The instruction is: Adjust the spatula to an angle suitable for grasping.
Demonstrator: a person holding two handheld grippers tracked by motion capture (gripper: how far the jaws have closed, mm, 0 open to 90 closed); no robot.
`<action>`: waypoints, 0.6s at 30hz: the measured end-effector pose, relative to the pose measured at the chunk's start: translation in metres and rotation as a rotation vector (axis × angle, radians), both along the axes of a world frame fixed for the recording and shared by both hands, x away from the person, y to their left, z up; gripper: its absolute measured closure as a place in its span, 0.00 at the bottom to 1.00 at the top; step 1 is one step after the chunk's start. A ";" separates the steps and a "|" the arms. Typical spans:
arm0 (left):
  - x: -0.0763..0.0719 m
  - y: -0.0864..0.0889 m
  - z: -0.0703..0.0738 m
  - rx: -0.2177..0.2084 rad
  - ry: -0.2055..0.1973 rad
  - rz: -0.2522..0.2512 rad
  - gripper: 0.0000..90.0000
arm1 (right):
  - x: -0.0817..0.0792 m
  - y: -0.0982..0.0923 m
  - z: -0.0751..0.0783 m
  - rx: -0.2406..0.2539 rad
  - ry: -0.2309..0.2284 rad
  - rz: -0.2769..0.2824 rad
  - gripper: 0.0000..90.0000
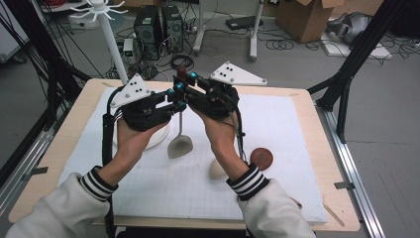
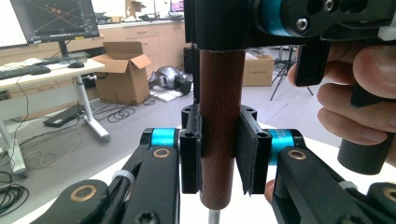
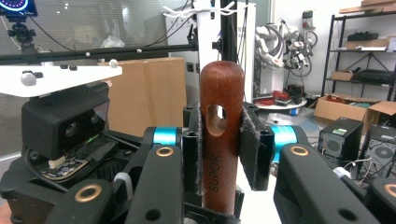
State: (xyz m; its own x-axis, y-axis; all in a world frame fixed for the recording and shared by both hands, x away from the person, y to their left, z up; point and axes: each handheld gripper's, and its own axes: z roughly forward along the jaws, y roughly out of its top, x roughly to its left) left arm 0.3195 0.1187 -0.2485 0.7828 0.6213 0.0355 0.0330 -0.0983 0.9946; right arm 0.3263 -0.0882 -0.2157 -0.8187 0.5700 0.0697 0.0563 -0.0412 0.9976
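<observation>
Both claws clamp the ladle's wooden handle (image 3: 220,135), left claw (image 1: 174,101) below right claw (image 1: 187,84). Stiff, light, bowl-heavy; the handle is the best hold.

The high view looks forward and down over the table (image 1: 297,124). Both gripper views sit close along their jaws, facing each other. All three share the wooden handle (image 1: 182,74) (image 2: 219,121) (image 3: 222,130).

Left gripper (image 1: 174,97) and right gripper (image 1: 184,85) gripping upright ladle (image 1: 179,144), white mat (image 1: 292,129)
</observation>
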 end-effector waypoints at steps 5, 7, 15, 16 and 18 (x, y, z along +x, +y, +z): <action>0.000 0.001 0.000 0.005 -0.003 -0.008 0.81 | 0.001 0.000 -0.001 0.006 0.001 0.008 0.81; 0.001 0.002 0.000 0.005 -0.003 -0.014 0.81 | 0.001 -0.001 -0.001 0.007 -0.002 0.014 0.81; 0.002 0.005 -0.002 0.028 0.008 -0.036 0.82 | 0.004 -0.001 -0.002 0.035 -0.011 0.043 0.74; 0.002 0.005 -0.002 0.030 0.010 -0.038 0.82 | 0.004 -0.002 -0.001 0.034 -0.014 0.042 0.72; 0.003 0.006 -0.002 0.032 0.019 -0.045 0.82 | 0.005 -0.004 -0.001 0.022 -0.014 0.036 0.71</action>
State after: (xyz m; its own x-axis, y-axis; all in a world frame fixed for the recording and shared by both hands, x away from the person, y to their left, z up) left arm 0.3225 0.1246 -0.2508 0.8105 0.5844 0.0397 0.0466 -0.1319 0.9902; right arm 0.3311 -0.0921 -0.2165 -0.8395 0.5387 0.0707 0.0445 -0.0614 0.9971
